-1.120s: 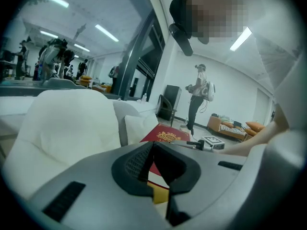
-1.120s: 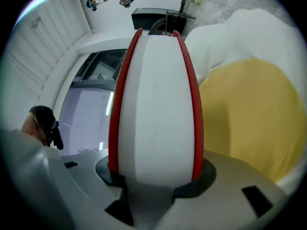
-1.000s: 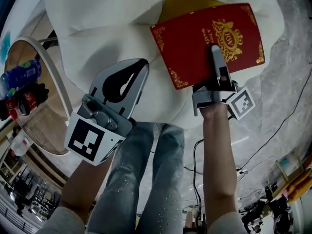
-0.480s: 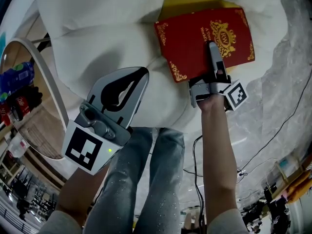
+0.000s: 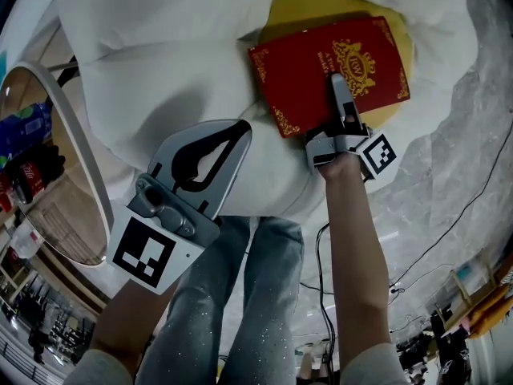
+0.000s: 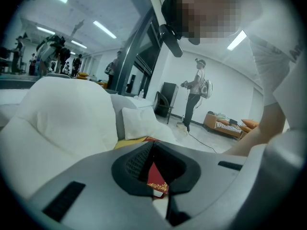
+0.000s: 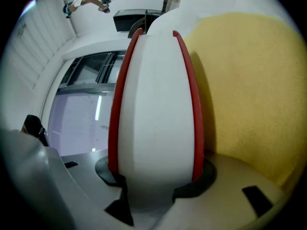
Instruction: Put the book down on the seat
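Note:
A red book point(image 5: 325, 69) with gold ornament hangs flat over the yellow seat cushion point(image 5: 298, 0) of a white armchair point(image 5: 152, 54). My right gripper point(image 5: 337, 85) is shut on the book's near edge, one jaw lying across the cover. In the right gripper view the book's white page block point(image 7: 156, 104) stands between its red covers, with the yellow cushion point(image 7: 249, 80) close beside it; whether they touch I cannot tell. My left gripper point(image 5: 238, 128) hovers shut and empty over the armchair's front. Through its jaws a corner of the book point(image 6: 157, 180) shows.
A round side table point(image 5: 76, 147) with bottles point(image 5: 24, 131) stands at the left. The person's legs in jeans point(image 5: 240, 295) are below. A cable point(image 5: 473, 207) runs over the pale floor at right. White cushions point(image 6: 67, 114) flank the seat.
The right gripper has carried the book further over and lower toward the yellow cushion, which now fills more of the right gripper view. The left gripper has barely moved.

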The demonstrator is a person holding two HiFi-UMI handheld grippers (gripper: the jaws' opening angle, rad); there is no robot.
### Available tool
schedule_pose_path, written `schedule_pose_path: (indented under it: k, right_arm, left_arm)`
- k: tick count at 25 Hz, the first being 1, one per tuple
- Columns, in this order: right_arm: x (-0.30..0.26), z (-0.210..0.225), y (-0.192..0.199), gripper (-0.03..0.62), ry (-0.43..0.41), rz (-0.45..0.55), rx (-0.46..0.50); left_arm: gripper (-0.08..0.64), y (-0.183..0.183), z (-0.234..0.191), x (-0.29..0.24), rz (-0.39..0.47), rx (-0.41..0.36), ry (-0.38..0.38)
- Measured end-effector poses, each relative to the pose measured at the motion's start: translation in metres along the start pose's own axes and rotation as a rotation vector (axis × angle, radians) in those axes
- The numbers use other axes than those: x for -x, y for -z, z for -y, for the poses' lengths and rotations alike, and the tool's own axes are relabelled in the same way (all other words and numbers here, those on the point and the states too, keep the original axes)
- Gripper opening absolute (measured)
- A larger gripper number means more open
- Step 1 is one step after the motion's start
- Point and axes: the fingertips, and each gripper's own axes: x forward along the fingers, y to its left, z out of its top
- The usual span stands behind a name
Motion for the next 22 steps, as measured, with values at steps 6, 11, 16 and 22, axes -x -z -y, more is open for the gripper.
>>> schedule_pose_path:
  k: [6,11,16,22]
  right_arm:
    - [0.0,0.002,-0.001,0.255,-0.035,-0.009,0.018]
    - [0.003,0.0,-0.003,0.256,-0.065,-0.02,0.002]
    - [0.009,-0.008,-0.001,0.269,-0.067,-0.038,-0.017]
    - [0.019,-0.016,0.001,0.296,-0.04,-0.018,-0.026]
  left_arm:
    - [0.015,0.001,-0.001,-0.004,0.0,0.002,-0.001]
    - [0.015,0.002,0.005,-0.006,-0.007,-0.001,0.011]
    - [0.015,0.001,0.011,-0.007,-0.006,0.002,0.012]
    - [0.015,-0.001,0.016,-0.006,0.002,0.002,0.015]
